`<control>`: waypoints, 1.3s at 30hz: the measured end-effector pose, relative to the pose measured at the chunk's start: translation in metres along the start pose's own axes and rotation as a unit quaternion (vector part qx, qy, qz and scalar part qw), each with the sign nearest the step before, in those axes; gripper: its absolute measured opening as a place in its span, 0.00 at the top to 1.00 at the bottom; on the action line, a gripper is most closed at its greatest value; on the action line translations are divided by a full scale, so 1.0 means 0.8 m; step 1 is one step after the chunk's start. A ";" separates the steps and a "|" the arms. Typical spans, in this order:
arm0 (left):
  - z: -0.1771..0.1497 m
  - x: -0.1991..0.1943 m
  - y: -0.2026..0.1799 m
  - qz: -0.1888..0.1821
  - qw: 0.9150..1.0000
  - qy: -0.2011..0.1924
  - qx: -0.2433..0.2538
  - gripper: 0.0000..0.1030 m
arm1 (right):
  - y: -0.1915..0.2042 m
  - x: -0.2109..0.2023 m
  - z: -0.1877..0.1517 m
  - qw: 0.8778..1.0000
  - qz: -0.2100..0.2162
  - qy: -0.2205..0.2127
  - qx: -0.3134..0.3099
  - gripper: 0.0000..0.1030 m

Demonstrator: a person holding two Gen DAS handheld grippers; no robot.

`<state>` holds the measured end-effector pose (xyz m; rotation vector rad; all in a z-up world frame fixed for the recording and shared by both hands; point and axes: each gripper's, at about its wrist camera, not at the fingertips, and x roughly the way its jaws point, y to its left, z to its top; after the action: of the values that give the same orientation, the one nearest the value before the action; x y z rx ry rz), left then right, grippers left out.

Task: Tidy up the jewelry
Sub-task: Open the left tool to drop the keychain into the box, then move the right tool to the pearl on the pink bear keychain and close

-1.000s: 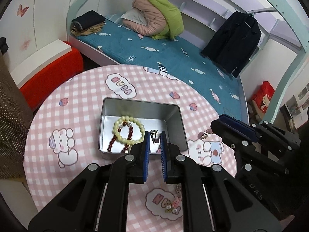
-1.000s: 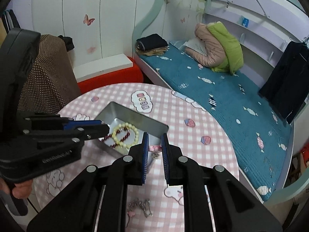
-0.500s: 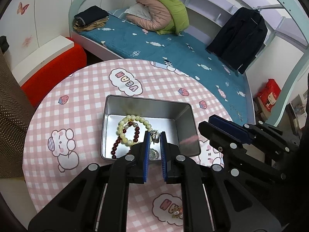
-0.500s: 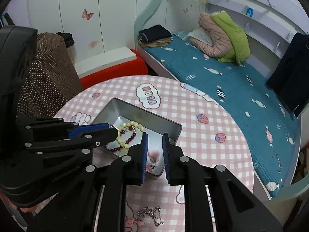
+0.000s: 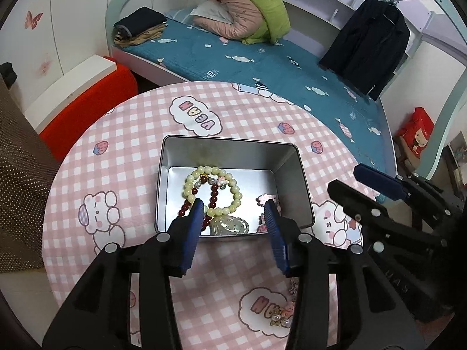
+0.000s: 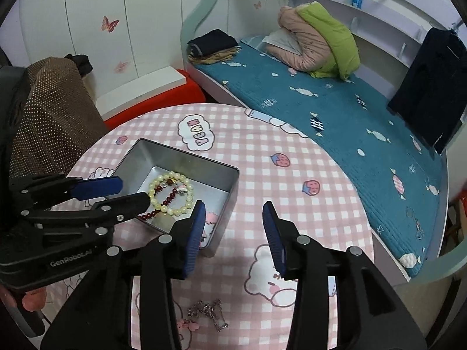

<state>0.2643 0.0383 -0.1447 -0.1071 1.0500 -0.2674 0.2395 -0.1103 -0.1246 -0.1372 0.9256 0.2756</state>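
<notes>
A round table [image 5: 140, 134] in a pink checked cloth with cartoon prints fills the near ground, and a bed with a teal cover [image 5: 262, 67] runs behind its far edge. A silver metal tin [image 5: 294, 175] sits open near the middle of the table. Inside it lie a pale yellow-green bead bracelet [image 5: 236, 192] looped over a dark red bead bracelet [image 5: 214, 197], a pale jade-like pendant [image 5: 229, 226] at the tin's near wall, and a small pink charm [image 5: 267, 198] toward its right wall.

The left gripper [image 5: 233, 218] hangs over the near edge of the tin; its jaws have just been opening and stand apart with nothing clamped between them. The right gripper [image 6: 233, 221] hovers at the tin's near right corner, its jaws likewise just opened, apart and empty.

On the cloth near the right gripper lie a thin silver chain [image 6: 208, 313] and a small pink trinket [image 6: 188, 326]; a cluster of pearl and pink pieces [image 5: 281, 316] rests on a cloud print
</notes>
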 end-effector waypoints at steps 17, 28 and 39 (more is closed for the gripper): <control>-0.026 -0.025 -0.018 0.003 1.000 -0.006 0.007 0.42 | -0.008 -0.027 -0.020 1.000 -0.005 -0.012 0.006 0.61; -0.063 -0.036 -0.030 0.017 1.000 0.004 0.008 0.28 | -0.021 -0.038 -0.062 1.000 -0.007 0.006 0.025 0.41; -0.121 -0.037 -0.022 0.054 0.998 0.036 0.004 0.16 | 0.001 -0.033 -0.128 0.998 0.032 0.054 0.031 0.31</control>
<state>0.1632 0.0330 -0.1641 -0.0341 1.1229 -0.1786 0.1454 -0.1381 -0.1640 -0.0662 1.0452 0.3007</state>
